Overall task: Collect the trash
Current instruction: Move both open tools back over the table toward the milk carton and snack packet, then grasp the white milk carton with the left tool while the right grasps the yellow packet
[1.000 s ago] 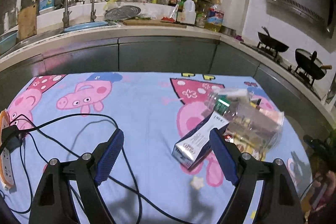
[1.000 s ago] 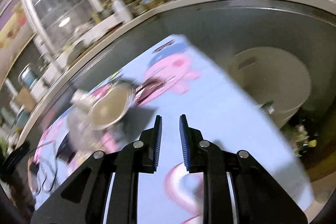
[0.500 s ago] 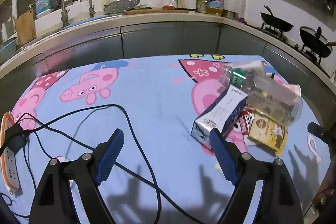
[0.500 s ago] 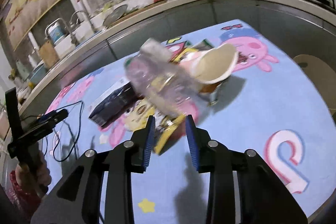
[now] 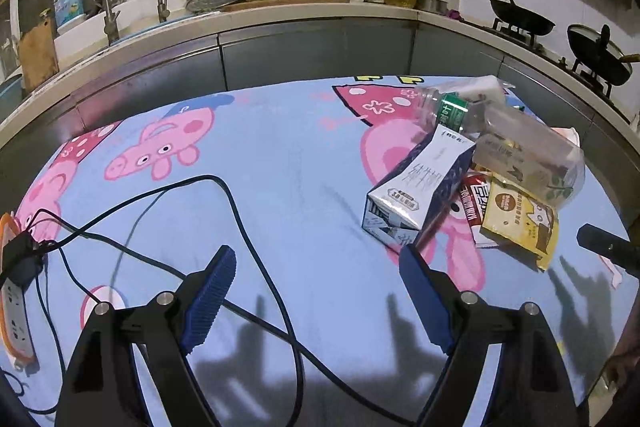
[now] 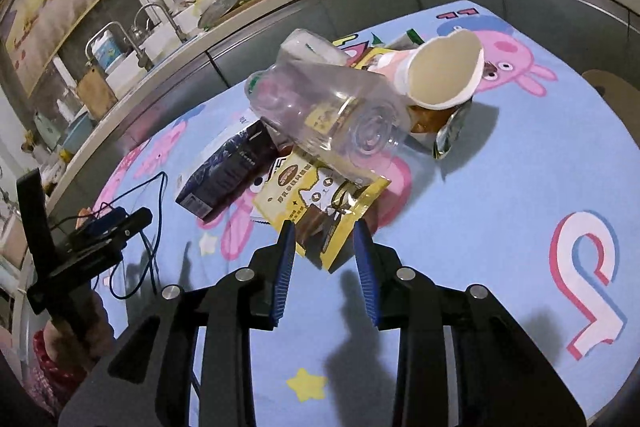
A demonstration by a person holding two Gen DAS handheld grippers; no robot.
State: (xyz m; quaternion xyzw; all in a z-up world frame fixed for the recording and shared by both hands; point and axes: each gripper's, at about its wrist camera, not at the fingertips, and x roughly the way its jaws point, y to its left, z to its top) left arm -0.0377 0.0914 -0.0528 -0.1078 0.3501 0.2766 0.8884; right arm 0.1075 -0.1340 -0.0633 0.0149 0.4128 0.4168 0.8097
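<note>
A pile of trash lies on the blue cartoon tablecloth [image 5: 280,163]: a clear plastic bottle [image 5: 516,135] [image 6: 332,111], a dark blue and white carton [image 5: 416,187] [image 6: 228,171], a yellow snack pouch [image 5: 520,223] [image 6: 320,207], a paper cup [image 6: 444,75] and a foil wrapper [image 6: 450,131]. My left gripper [image 5: 316,267] is wide open and empty, left of the carton. My right gripper [image 6: 324,239] is open, its fingertips on either side of the yellow pouch's near corner.
Black cables [image 5: 240,227] run across the cloth to a power strip [image 5: 12,291] at the left edge. The kitchen counter [image 5: 280,23] with sink and bottles runs behind. Woks [image 5: 520,19] sit on the stove at the right.
My right gripper swung round to face the trash pile, opened wider and came up to the yellow pouch. My left gripper drew back a little from the carton, still wide open.
</note>
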